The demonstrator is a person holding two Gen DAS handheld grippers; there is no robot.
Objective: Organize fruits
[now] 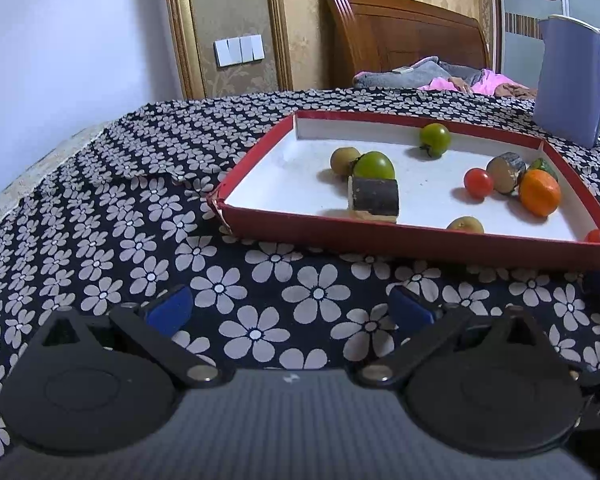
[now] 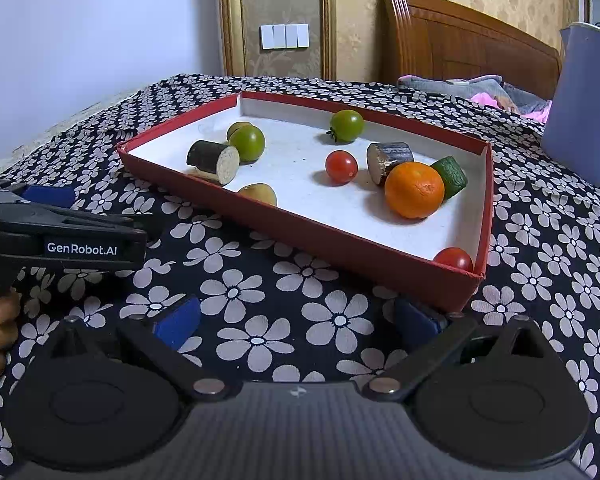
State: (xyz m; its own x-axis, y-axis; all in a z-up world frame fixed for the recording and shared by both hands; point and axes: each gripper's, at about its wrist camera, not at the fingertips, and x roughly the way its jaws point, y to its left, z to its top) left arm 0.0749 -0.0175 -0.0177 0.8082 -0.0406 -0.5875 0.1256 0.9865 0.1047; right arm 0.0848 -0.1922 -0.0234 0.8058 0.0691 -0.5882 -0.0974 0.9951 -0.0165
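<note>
Each hand-held gripper (image 2: 296, 322) has blue pads (image 2: 178, 322) on black linkages with silver pivot screws. White "GenRobot.AI" lettering marks the left hand-held gripper (image 2: 40, 216).

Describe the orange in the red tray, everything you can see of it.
The orange is round, bright and whole, its dimpled peel intact, with a small navel mark facing the right wrist camera. It sits on the white floor of the red tray, toward the right end. A bark-covered cylinder piece and a green cylinder piece lie just behind it, apparently touching. Neither gripper holds it.
</note>
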